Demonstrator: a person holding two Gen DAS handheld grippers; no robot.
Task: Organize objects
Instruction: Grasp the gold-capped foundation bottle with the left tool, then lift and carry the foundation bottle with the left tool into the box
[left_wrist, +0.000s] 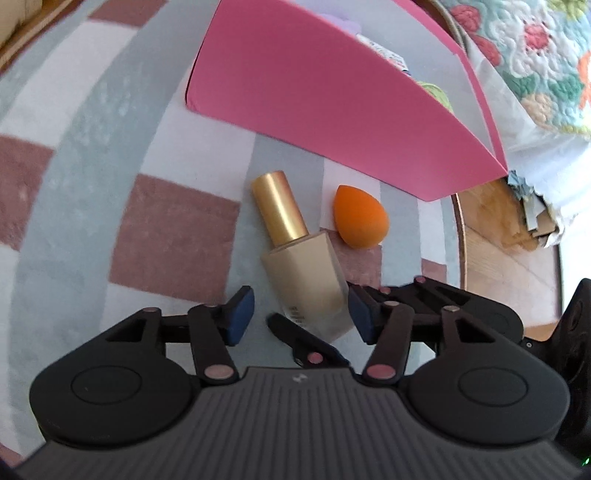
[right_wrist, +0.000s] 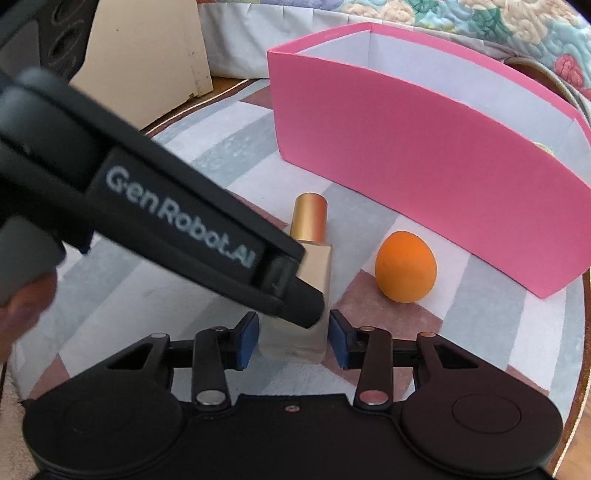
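A beige foundation bottle (left_wrist: 295, 258) (right_wrist: 310, 221) with a gold cap lies on the checked mat, its cap toward the pink box (left_wrist: 314, 92) (right_wrist: 424, 166). An orange egg-shaped sponge (left_wrist: 356, 218) (right_wrist: 404, 269) rests just right of the bottle. My right gripper (right_wrist: 293, 339) has both blue pads against the sides of the bottle's base. My left gripper (left_wrist: 300, 315) straddles the same base with a gap at its left pad, so it is open. One left finger (right_wrist: 295, 299) lies across the bottle in the right wrist view. A right finger (left_wrist: 303, 343) shows under the bottle in the left wrist view.
The pink box stands open-topped behind the objects, with a few items partly visible inside. The mat's round edge meets wooden floor (left_wrist: 498, 251) on the right. A floral quilt (left_wrist: 535, 55) and beige furniture (right_wrist: 147, 55) lie beyond. Crumpled paper (left_wrist: 535, 214) sits by the box's corner.
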